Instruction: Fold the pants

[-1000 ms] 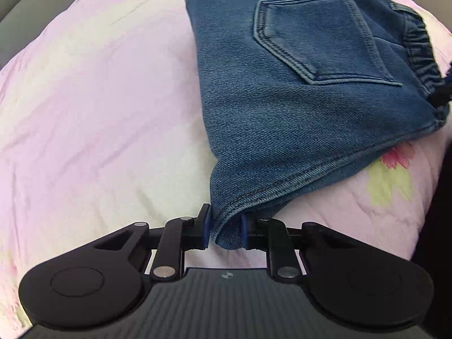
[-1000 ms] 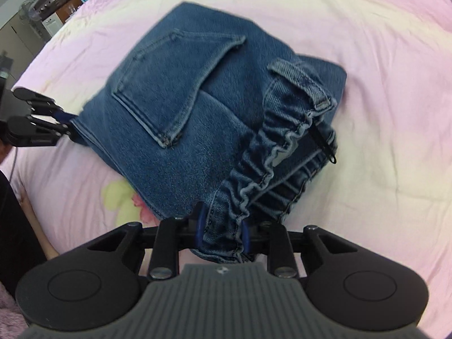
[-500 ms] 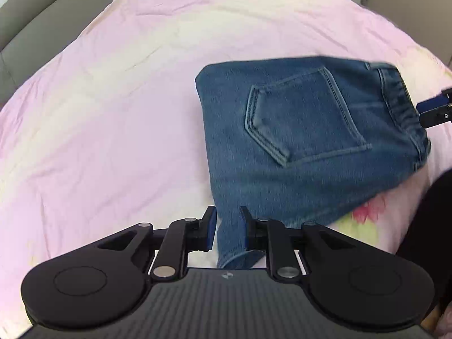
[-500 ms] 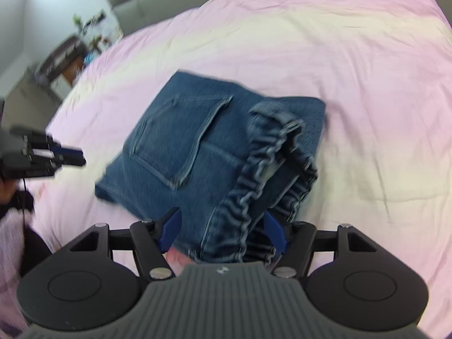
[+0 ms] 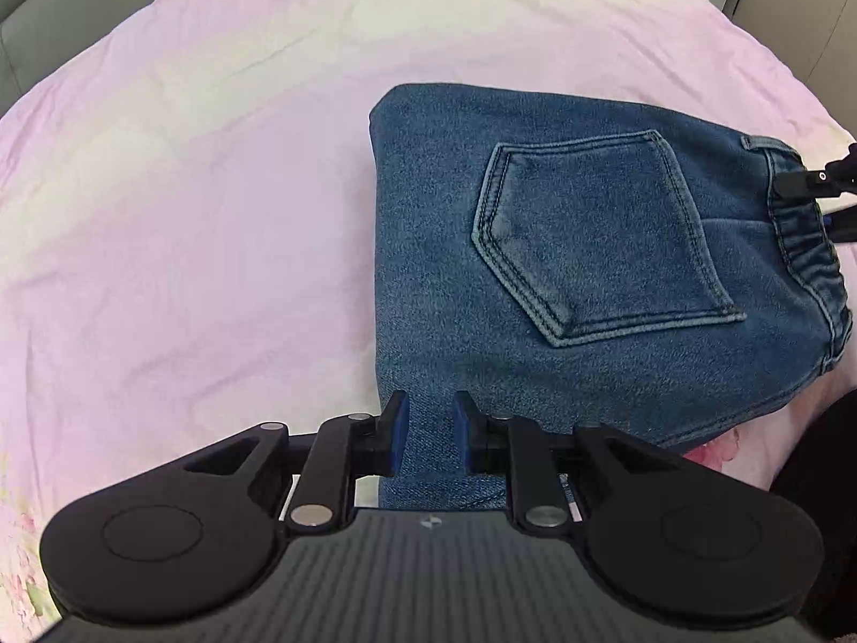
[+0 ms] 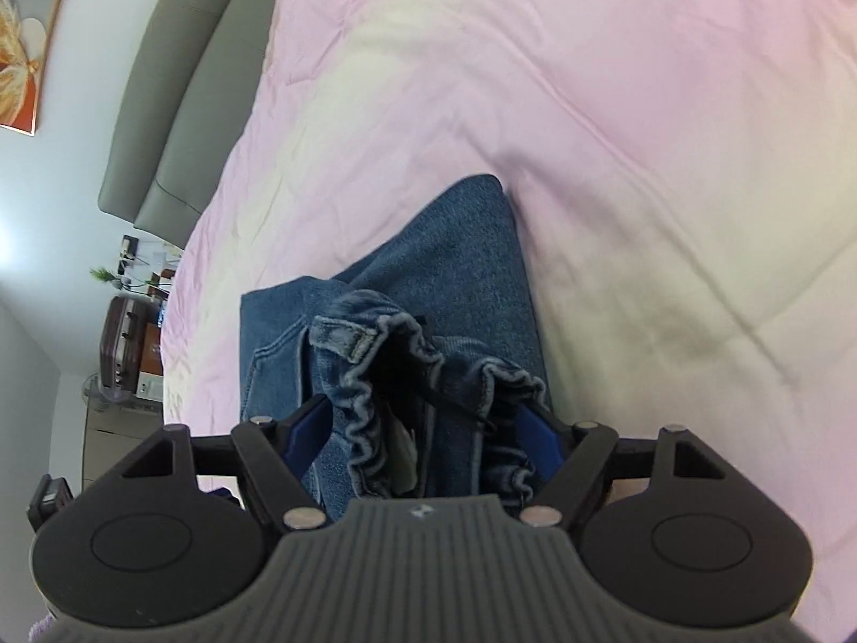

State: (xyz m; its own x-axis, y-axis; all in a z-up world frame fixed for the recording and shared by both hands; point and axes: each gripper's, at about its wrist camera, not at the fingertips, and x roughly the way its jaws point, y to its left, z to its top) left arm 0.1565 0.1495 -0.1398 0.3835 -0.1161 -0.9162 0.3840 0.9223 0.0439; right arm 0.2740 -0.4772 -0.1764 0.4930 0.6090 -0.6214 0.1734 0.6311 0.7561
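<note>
The blue denim pants point(image 5: 589, 246) lie folded into a compact block on the pink bed cover point(image 5: 187, 214), back pocket facing up. My left gripper point(image 5: 430, 428) is shut on the near corner of the fold, with denim pinched between its blue pads. My right gripper point(image 6: 423, 428) straddles the bunched elastic waistband point(image 6: 375, 369). Its jaws are wide and closing, with the waistband between them and no firm pinch showing. In the left wrist view the right gripper point(image 5: 809, 203) shows at the waistband end of the pants.
The pink and cream cover point(image 6: 643, 161) spreads wide around the pants. A grey padded headboard point(image 6: 177, 107) runs along the bed's far side, with a suitcase point(image 6: 123, 343) and a cabinet beyond it. Dark clothing point(image 5: 825, 455) of the person is at the bed's near edge.
The right gripper let go of the waistband, rolled over and now straddles it with wide jaws. The left gripper drew back and up, still pinching the corner. The pants have settled flatter.
</note>
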